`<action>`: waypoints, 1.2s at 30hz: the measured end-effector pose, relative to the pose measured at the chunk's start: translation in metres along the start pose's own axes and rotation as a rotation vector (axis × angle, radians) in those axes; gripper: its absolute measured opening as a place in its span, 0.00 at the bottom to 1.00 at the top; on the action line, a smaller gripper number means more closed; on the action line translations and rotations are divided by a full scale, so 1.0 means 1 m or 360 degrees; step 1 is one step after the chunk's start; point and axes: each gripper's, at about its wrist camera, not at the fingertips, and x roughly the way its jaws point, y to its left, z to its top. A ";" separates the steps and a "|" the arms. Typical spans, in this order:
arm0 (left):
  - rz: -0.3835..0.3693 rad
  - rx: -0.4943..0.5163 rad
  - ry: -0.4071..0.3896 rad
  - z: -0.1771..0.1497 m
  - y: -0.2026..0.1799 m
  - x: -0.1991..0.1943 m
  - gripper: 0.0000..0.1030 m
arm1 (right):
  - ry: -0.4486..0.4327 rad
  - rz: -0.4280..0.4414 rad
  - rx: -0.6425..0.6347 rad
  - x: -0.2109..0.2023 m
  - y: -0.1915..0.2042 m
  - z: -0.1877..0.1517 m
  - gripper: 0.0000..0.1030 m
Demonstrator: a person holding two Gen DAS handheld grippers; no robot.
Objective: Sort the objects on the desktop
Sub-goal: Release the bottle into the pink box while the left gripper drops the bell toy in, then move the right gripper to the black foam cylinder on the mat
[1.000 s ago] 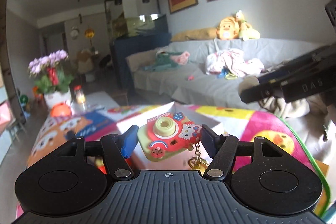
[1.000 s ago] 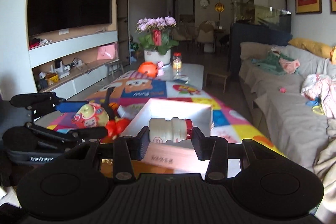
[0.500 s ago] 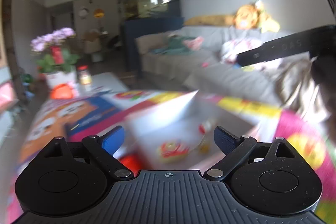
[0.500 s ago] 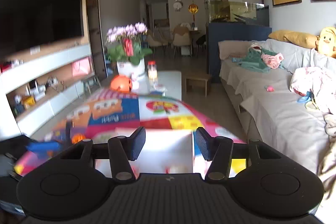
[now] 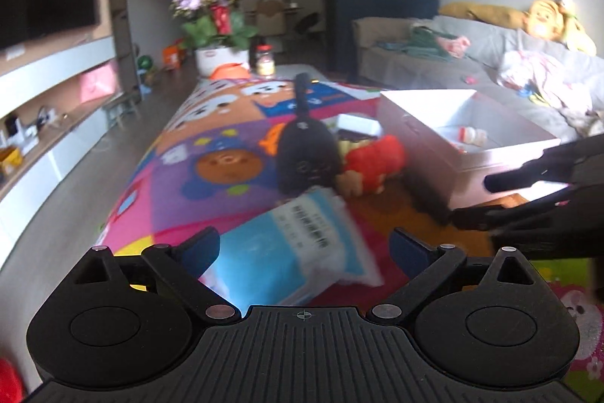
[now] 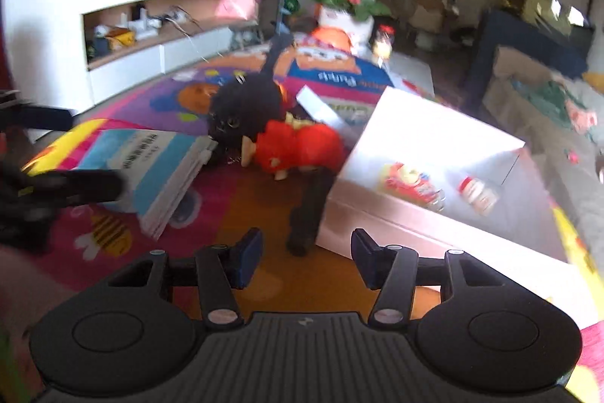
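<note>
Tissues in a soft, light blue-and-white plastic pack [image 5: 298, 244] lie on the colourful counter [image 5: 211, 169] before the released left tool [image 5: 304, 246], jaws just opened; pinch its short sides.

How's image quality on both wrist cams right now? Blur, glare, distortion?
Left wrist: fisheye bend at the edges, the blue packet and red plush smeared, the white box bright but readable. Right wrist: heavier motion blur overall, the box wall blown out by glare, the small bottle inside it soft.

Black plush cat [image 6: 243, 108], red plush [image 6: 298, 148]
</note>
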 end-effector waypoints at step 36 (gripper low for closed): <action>-0.0502 0.0164 0.0113 -0.009 -0.080 0.002 0.99 | -0.0006 -0.0262 0.0266 -0.065 -0.095 -0.077 0.40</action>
